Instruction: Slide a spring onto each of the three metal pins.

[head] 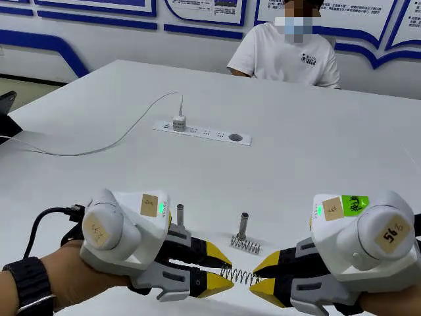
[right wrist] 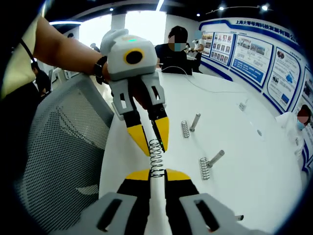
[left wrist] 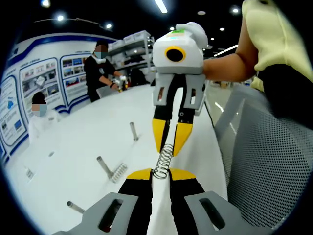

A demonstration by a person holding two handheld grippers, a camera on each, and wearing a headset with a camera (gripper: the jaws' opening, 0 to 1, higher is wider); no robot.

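Head view shows the left gripper [head: 222, 268] and the right gripper [head: 263, 277] facing each other low over the white surface [head: 296, 164]. 1 spring [head: 241, 274] spans the air between them. Each pair of jaws is closed on 1 end of that spring, and both gripper views show the yellow tips pinching it from opposite sides.

Just behind it the middle pin [head: 243, 225] stands upright. A second spring [head: 245, 245] lies flat at its foot, beside it rather than around it. Another pin [head: 179, 214] stands just behind the left gripper. The left gripper view takes in 3 pins in a row. None looks threaded yet, though they are small enough that this is only a judgement.

The step in hand looks like a re-grip before threading. To do it well, 1 gripper should let go gently, without pulling, so the coil does not snap away. The other gripper should hold the spring near 1 end only, lightly enough not to crush the coils, leaving the far end open.

That gripper then turns the spring upright, centres the open end over a pin's tip, and lowers it straight along the pin. The jaws should open only once the coils surround the pin. The approach should stay clear of the second spring and the neighbouring pins, since a nudge could tip or scatter them.
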